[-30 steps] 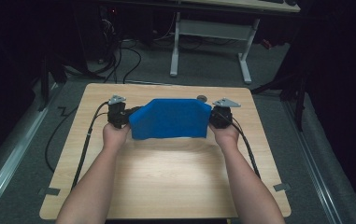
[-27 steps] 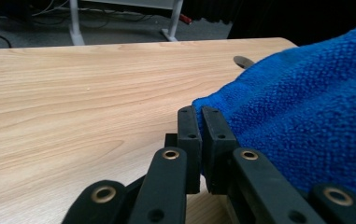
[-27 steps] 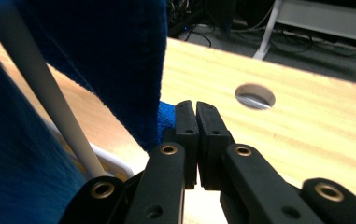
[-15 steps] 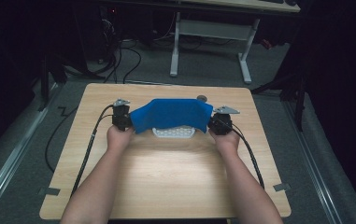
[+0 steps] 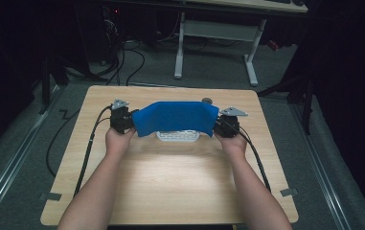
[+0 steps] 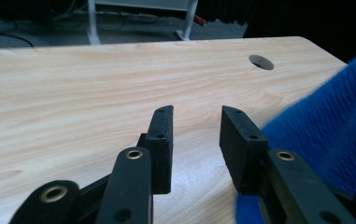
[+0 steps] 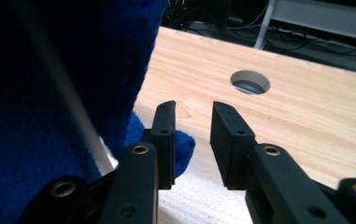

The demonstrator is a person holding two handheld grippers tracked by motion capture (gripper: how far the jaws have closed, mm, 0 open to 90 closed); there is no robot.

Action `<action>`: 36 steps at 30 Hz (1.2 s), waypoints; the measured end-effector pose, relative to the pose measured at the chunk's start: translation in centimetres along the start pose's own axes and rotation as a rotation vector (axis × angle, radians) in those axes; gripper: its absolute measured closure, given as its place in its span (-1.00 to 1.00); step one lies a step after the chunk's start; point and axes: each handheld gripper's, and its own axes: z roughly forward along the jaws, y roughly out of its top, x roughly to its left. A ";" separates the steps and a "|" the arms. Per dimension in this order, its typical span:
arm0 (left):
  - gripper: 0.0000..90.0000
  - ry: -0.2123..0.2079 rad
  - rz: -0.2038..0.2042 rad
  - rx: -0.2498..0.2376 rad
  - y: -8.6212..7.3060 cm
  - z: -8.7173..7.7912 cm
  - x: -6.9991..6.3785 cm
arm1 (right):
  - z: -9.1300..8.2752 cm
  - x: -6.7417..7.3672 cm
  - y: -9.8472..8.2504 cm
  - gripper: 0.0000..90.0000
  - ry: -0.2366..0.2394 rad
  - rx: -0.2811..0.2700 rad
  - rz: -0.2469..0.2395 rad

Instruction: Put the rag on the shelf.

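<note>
Near the table's (image 5: 170, 191) far edge, the blue cloth (image 5: 175, 118) is lying draped over a white rack (image 5: 177, 136), its long axis running left to right, just before the table's hole (image 5: 207, 100). The left gripper (image 5: 131, 122) and right gripper (image 5: 217, 125) are flanking its ends, jaws just opening, part-open, gripping nothing.

A pale wooden bench (image 5: 170, 187) is being lit from above, and a round hole (image 7: 250, 81) is being seen in its top, just beyond the fingers. Further beyond them, a white desk frame (image 5: 213, 33) and dark cables (image 5: 132, 62) are lying on grey floor (image 5: 22, 158).
</note>
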 end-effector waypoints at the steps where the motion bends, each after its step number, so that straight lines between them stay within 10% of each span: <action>1: 0.40 0.010 0.000 -0.005 0.1 -0.2 0.1 | -0.2 -0.1 0.2 0.51 -0.006 -0.004 -0.001; 16: 0.12 0.109 0.018 -0.046 0.4 -3.7 1.4 | -2.3 -1.2 1.4 0.07 -0.048 -0.054 -0.032; 36: -0.01 0.102 0.014 -0.041 -2.0 -6.4 1.5 | -5.0 -1.3 0.7 -0.10 -0.046 -0.058 -0.041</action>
